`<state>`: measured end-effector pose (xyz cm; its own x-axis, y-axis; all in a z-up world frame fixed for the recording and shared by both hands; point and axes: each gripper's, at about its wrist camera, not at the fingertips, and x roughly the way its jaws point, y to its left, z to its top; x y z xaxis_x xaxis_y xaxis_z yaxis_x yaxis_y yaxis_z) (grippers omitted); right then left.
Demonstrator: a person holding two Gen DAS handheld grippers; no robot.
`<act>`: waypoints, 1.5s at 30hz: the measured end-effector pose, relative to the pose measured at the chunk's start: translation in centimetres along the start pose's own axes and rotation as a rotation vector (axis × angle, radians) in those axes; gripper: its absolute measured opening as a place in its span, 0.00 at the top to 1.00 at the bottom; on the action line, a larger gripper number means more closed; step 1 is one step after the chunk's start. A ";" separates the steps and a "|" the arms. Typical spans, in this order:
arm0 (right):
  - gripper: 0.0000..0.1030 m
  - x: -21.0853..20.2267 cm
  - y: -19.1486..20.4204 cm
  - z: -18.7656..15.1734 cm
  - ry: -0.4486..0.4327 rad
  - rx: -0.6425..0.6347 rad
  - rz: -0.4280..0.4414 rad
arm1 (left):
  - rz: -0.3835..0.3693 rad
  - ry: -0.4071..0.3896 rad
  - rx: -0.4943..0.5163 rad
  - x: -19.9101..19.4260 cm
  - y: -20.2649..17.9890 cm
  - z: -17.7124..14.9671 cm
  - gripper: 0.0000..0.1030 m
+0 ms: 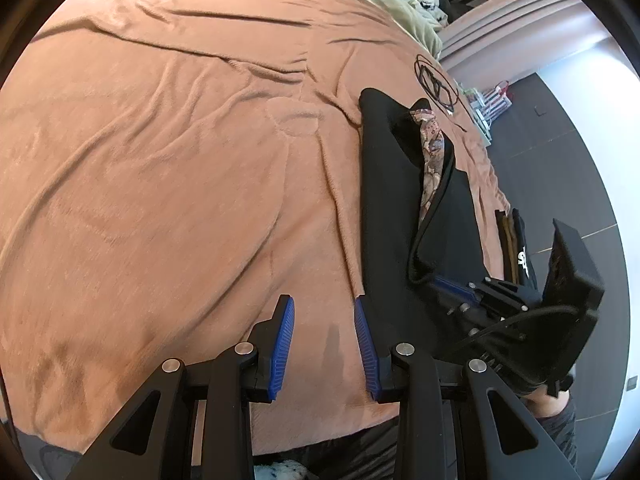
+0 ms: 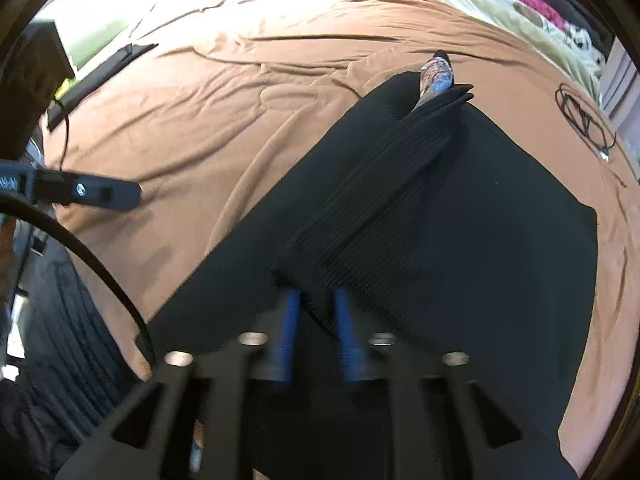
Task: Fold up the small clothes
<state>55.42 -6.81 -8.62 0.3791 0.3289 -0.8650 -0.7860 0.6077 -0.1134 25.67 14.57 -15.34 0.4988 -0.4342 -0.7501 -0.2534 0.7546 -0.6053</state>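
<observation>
Folding in progress: black garment point(image 2: 460, 216) spread on the brown bed cover point(image 2: 224, 120), occupying the 3 o'clock half of the right wrist view, its near hem at 6 o'clock. Ribbed black strip point(image 2: 384, 184), probably a waistband or folded edge, running from the fingers up toward 1 o'clock, ending at a patterned scrap of fabric point(image 2: 438, 74). Right gripper point(image 2: 316, 308): fingers drawn together on the near end of that ribbed strip, cloth pinched between the blue pads. Left gripper point(image 1: 325, 312): fingers part open over bare bed cover, nothing between them, garment edge just beside the 3 o'clock finger. Also present: a coiled black cord point(image 1: 434, 82) on the cover at 1 o'clock of the left wrist view; a stack of folded dark clothes point(image 1: 516, 244) at the bed edge, 3 o'clock. Step judged: first pick-up of an edge, fold not yet made. Next move likely calling for a lift and carry of the gripped strip across the garment, left fingers closing on or pinning the near edge for tension.
</observation>
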 end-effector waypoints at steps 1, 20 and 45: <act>0.97 -0.3 -0.3 0.1 -0.075 0.059 -0.046 | -0.001 0.000 0.001 0.1 -0.2 0.1 0.68; 0.97 -9.8 -9.8 -0.7 -0.217 0.220 0.003 | 0.028 0.015 0.039 2.8 -4.9 4.0 0.68; 0.98 -5.0 -23.0 -1.1 -0.234 0.468 0.004 | 0.138 0.062 0.043 7.3 -5.5 7.1 0.68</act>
<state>71.09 -23.23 -2.16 0.5175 0.4517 -0.7267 -0.5052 0.8468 0.1666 36.52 10.76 -15.59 0.4098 -0.3536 -0.8409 -0.2798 0.8287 -0.4848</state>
